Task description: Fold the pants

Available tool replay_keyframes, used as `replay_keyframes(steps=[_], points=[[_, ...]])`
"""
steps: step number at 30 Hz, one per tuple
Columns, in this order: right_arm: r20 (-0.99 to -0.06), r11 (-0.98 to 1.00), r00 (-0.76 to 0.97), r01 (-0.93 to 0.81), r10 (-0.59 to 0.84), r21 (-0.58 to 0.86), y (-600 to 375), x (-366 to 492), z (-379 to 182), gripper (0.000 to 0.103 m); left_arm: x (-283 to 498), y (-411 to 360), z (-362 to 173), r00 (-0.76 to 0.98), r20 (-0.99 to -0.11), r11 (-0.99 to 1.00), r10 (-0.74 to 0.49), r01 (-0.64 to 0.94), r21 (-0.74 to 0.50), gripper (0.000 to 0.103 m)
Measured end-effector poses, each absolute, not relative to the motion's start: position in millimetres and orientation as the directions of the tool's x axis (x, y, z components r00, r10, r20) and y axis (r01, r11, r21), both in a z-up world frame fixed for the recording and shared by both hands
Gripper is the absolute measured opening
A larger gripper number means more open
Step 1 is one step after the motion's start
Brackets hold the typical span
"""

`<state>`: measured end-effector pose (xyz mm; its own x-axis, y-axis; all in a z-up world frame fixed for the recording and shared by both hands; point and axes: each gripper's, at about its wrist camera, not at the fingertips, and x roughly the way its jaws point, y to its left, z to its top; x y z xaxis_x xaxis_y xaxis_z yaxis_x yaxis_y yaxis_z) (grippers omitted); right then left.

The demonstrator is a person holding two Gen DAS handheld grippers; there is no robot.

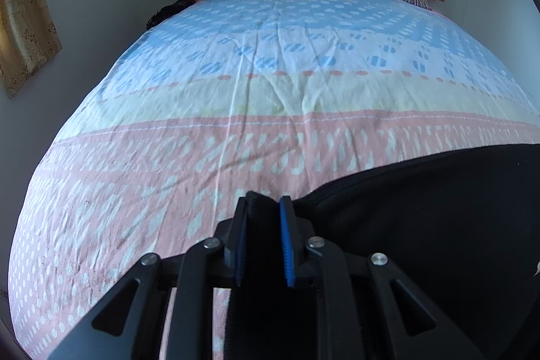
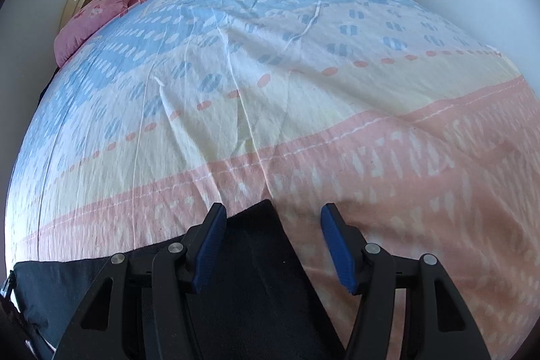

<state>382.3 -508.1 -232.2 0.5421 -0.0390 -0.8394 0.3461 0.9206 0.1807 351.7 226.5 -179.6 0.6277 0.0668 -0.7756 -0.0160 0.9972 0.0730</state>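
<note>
Pants (image 1: 438, 208) sit pinched in left claw (image 1: 263, 208), seemingly under right claw (image 2: 273, 218).

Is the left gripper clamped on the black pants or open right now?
Clamped. The left gripper has its blue pads close together with a fold of the black pants pinched between them.
</note>
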Motion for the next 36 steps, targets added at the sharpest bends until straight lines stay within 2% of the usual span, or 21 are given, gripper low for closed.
replay_keyframes(steps=[1,2,4,5,7,9,15,21,29,36], points=[[-0.839,0.928,0.542,0.332,-0.038,0.172,-505.3,383.0,-232.7,0.056,351.9,225.9,-180.0,0.628,-0.775,0.997,0.071,-0.017,0.078,0.019],[-0.839,0.934,0.542,0.318,-0.037,0.164,-502.1,382.9,-232.5,0.037,352.0,224.0,-180.1,0.627,-0.775,0.996,0.078,-0.018,0.086,0.019],[-0.832,0.934,0.554,0.301,-0.009,0.19,-499.8,380.0,-230.8,0.018,351.8,221.0,-180.6,0.628,-0.773,0.995,0.091,-0.017,0.102,0.019],[-0.83,0.937,0.558,0.294,-0.006,0.191,-498.4,377.9,-229.8,0.012,351.8,219.7,-180.7,0.628,-0.772,0.993,0.098,-0.017,0.113,0.019],[-0.822,0.942,0.57,0.286,-0.022,0.173,-493.5,371.8,-226.1,0.007,352.5,216.0,-180.9,0.63,-0.768,0.99,0.117,-0.015,0.139,0.019],[-0.806,0.944,0.591,0.284,-0.032,0.171,-490.2,363.1,-219.5,0.006,352.6,212.0,-181.2,0.627,-0.768,0.986,0.131,-0.004,0.165,0.015],[-0.723,0.947,0.69,0.259,-0.045,0.188,-480.5,320.8,-178.9,0.005,349.8,209.6,-174.7,0.63,-0.764,0.981,0.143,0.013,0.195,0.012],[-0.616,0.95,0.787,0.218,-0.036,0.223,-479.1,257.4,-141.8,0.005,314.2,222.7,-138.2,0.735,-0.677,0.997,0.04,0.012,0.072,0.011],[-0.544,0.93,0.839,0.211,-0.015,0.3,-482.2,176.0,-148.3,0.005,252.7,251.6,-105.2,0.807,-0.577,0.99,-0.127,0.067,-0.124,0.011],[-0.509,0.925,0.86,0.186,0.009,0.331,-475.5,109.7,-161.9,0.005,214.7,258.3,-109.3,0.816,-0.544,0.979,-0.195,0.128,-0.16,0.011]])
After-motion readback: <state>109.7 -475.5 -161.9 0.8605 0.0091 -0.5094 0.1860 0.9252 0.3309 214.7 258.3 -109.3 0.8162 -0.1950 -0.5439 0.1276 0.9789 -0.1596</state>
